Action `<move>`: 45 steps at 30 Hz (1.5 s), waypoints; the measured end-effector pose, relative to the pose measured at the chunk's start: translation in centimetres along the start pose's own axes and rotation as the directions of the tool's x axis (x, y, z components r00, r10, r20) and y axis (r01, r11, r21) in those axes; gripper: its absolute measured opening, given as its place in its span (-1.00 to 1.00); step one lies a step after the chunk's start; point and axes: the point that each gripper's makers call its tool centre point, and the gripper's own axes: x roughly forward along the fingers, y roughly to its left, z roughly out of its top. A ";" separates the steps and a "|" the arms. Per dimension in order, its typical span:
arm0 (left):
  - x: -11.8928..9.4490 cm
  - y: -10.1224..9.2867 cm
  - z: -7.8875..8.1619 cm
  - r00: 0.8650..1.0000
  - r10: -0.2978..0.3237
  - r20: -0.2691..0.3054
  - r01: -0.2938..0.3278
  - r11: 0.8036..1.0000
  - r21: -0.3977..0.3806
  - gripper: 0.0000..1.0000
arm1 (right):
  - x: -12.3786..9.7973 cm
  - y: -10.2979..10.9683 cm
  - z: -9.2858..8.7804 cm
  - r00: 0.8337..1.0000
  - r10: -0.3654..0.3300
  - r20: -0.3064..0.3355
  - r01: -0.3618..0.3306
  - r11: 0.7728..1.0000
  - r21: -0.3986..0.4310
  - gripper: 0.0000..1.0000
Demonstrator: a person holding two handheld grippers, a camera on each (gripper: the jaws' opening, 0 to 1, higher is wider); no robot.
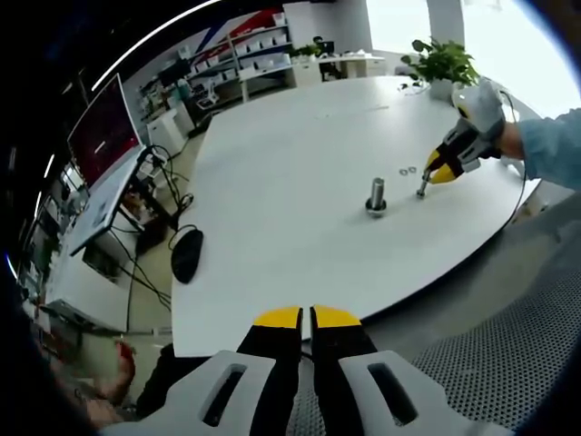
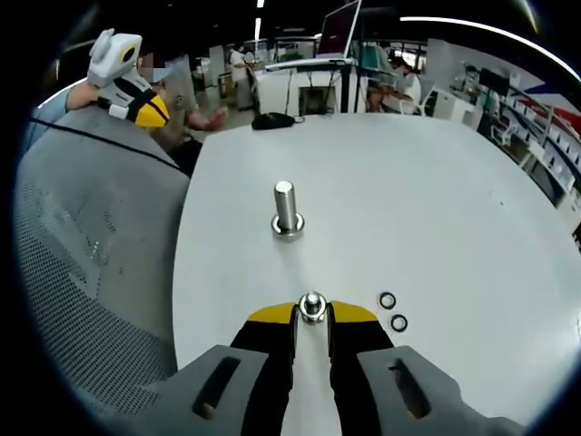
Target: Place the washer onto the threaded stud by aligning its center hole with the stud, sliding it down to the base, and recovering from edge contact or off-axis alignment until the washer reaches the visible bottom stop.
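Silver washer (image 2: 312,307) sits pinched between the yellow tips of the right tongs (image 2: 312,313), low over the white desk (image 2: 436,209). Ahead of it the stud (image 2: 287,211) stands upright, apart from it; two spare rings (image 2: 392,311) lie just right. Left tongs (image 1: 305,318) are clenched, empty, off the desk's edge.

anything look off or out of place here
Nothing stands out. The stud stands upright on the table, two spare washers lie flat beside the right claw, which is shut on a washer.
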 end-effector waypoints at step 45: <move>0.0 0.0 0.0 1.000 0.001 -0.001 -0.001 1.000 0.000 -0.99 | 1.0 0.4 -1.7 0.999 0.005 -0.032 -0.004 1.000 0.026 -0.70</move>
